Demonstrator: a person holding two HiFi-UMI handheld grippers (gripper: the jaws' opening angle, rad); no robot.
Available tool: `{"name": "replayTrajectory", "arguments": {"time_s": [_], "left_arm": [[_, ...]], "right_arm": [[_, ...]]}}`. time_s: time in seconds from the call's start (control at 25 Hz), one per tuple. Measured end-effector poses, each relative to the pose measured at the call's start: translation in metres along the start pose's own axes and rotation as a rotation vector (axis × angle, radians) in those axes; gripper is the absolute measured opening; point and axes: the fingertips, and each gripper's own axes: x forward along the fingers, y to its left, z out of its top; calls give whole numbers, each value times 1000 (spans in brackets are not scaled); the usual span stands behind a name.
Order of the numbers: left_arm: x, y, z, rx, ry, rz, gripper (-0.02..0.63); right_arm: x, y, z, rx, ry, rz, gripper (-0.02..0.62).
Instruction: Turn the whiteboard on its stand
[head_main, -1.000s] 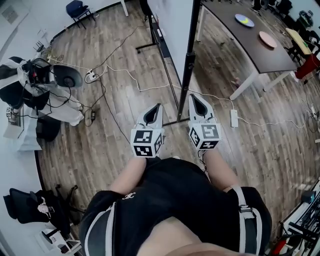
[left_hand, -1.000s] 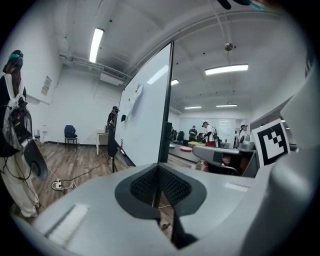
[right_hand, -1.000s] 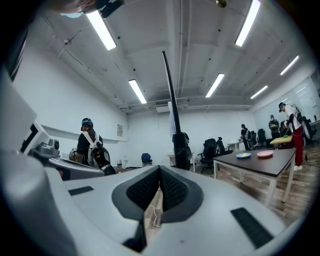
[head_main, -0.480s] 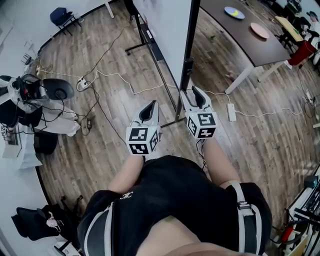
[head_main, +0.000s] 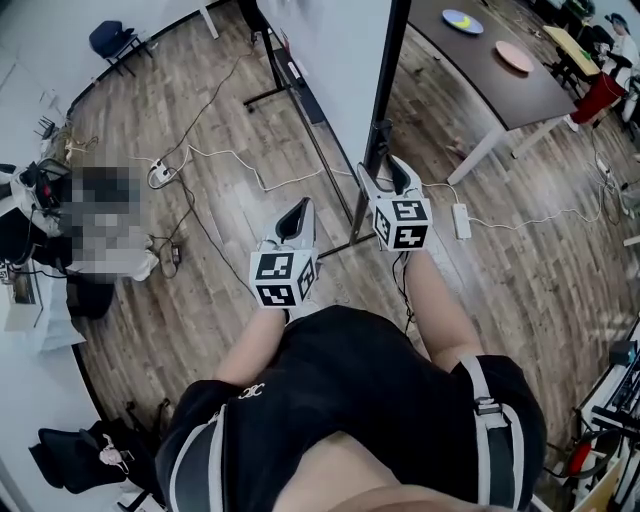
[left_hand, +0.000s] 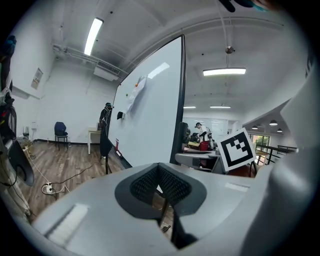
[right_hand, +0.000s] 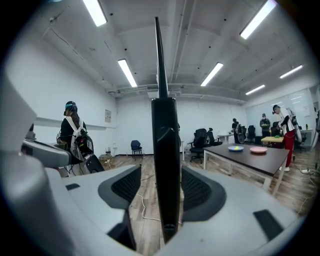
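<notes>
Found the whiteboard (head_main: 340, 50) upright on its stand (head_main: 325, 160) directly ahead, judged it broad, rigid and heavy to swing, best taken at its black edge post (right_hand: 164, 150), which stood untouched between the just-opened, wide jaws of the right gripper (head_main: 388, 172), with the left gripper (head_main: 299, 208) pinched together, empty.

Dark table (head_main: 480, 65) with pink plate (head_main: 513, 56); blue chair (head_main: 108, 40); white cable (head_main: 250, 168), maybe power strip (head_main: 461, 221).

An office-like lab: strip lights (right_hand: 128, 72) overhead, office chairs (right_hand: 201, 140), a long tabletop (right_hand: 248, 157), a power strip (head_main: 461, 221) on the wood floor (head_main: 520, 290).
</notes>
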Motion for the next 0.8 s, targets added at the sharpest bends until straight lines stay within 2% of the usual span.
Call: {"name": "replayTrajectory", "arguments": {"time_s": [0.2,0.52,0.6,0.8], "left_arm": [[-1,2,-3,-10,-1,3,9],[-7,13,-5,-28,-5,13,9],[-7,14,-6,-30,-2,9,9],[-7,14,-7,-30,-2,-5,9]], "right_arm": [[11,-1,-5,-10,22,-6,229],[19,-4,-6,-14,48,-65,229],[18,-6,-6,-22,47,-89,189],[16,-5,-8,-59,64,-94,179]]}}
